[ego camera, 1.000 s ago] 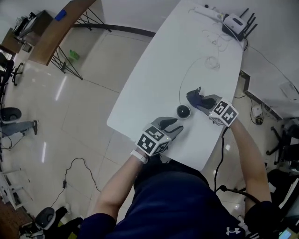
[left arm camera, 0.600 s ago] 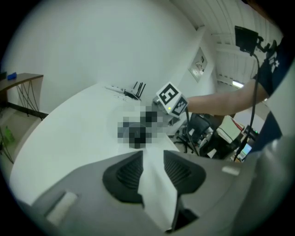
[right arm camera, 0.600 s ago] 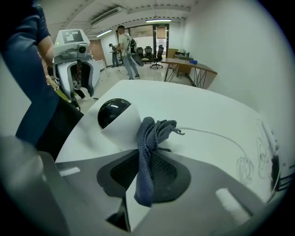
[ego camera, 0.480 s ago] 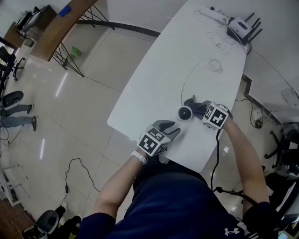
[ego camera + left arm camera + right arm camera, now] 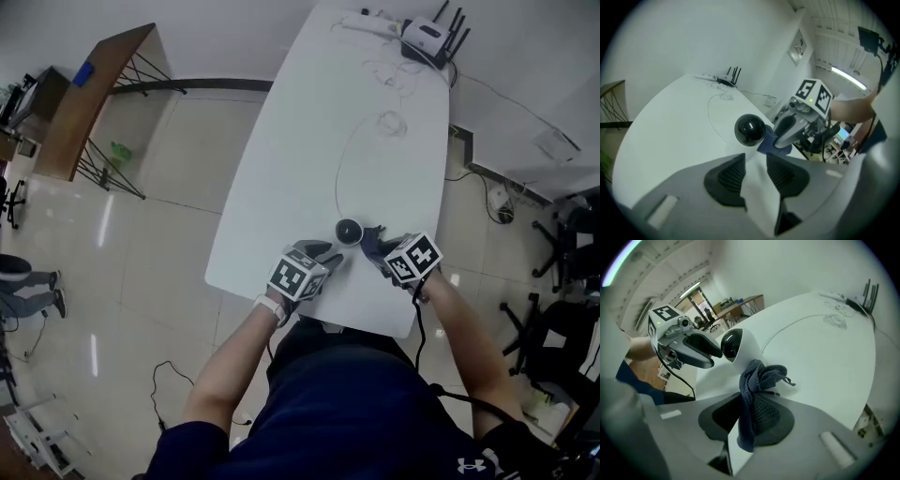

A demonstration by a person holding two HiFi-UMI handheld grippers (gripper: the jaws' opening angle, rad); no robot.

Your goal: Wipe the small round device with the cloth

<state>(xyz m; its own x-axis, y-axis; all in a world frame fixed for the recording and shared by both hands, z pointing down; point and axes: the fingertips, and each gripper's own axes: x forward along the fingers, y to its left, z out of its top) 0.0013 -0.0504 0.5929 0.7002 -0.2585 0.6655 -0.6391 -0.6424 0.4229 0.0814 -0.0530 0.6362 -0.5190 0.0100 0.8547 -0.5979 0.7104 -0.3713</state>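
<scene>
At near edge of tabletop (image 5: 281,169), left side: my left tongs (image 5: 328,255) spread, jaws just been closing slightly, nothing between them, tips just short of small round device (image 5: 749,130). Device upright by near edge, toward right corner, dark dome facing left tongs, thin cable (image 5: 337,183) trailing toward far edge. Right of it, dark blue cloth (image 5: 761,376) bunched against device's side, pinched in my right tongs (image 5: 380,251).
</scene>
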